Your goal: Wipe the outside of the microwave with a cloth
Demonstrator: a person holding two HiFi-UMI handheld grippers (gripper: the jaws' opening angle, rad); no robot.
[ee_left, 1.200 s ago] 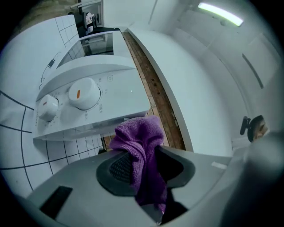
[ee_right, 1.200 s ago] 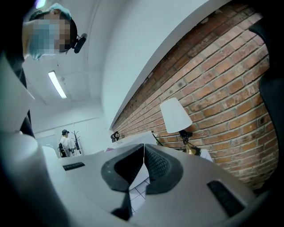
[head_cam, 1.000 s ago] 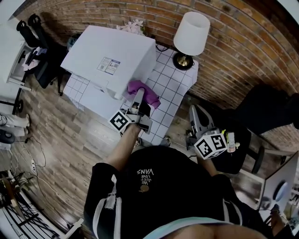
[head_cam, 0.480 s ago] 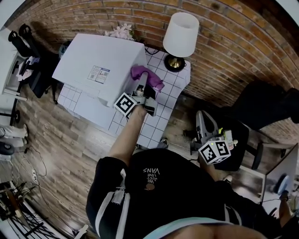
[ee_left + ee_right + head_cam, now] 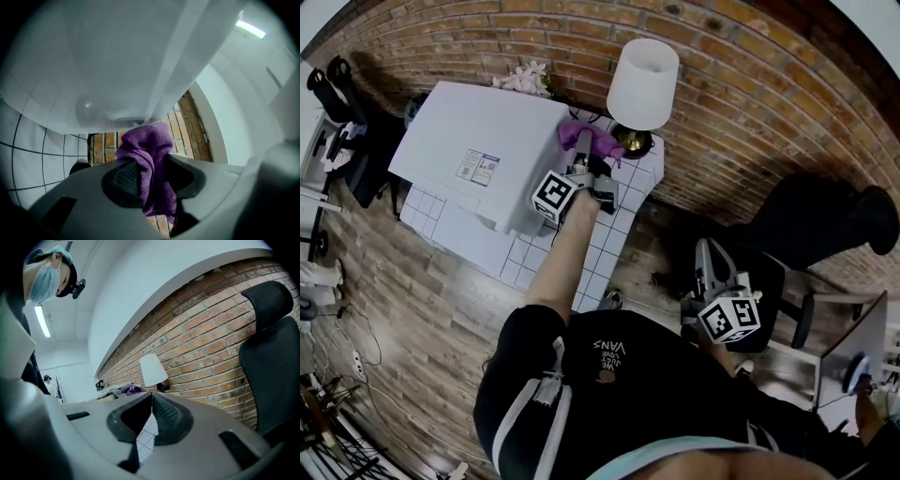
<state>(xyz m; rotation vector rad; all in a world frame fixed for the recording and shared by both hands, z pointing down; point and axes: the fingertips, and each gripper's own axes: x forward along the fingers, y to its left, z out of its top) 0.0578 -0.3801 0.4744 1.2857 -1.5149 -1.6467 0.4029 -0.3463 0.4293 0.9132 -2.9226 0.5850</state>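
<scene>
microwave: white, on tiled table | cloth: purple, bunched against microwave's rear right corner; likely soft, light, limp, best pinched at a thick fold | left gripper: clamped on cloth | right gripper: jaws together, empty, low, well apart

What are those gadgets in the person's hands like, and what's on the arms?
The left gripper and right gripper are grey plastic, each with two black ribbed pads and a cube of black-and-white square markers. The person wears a black short-sleeved shirt with white print.
</scene>
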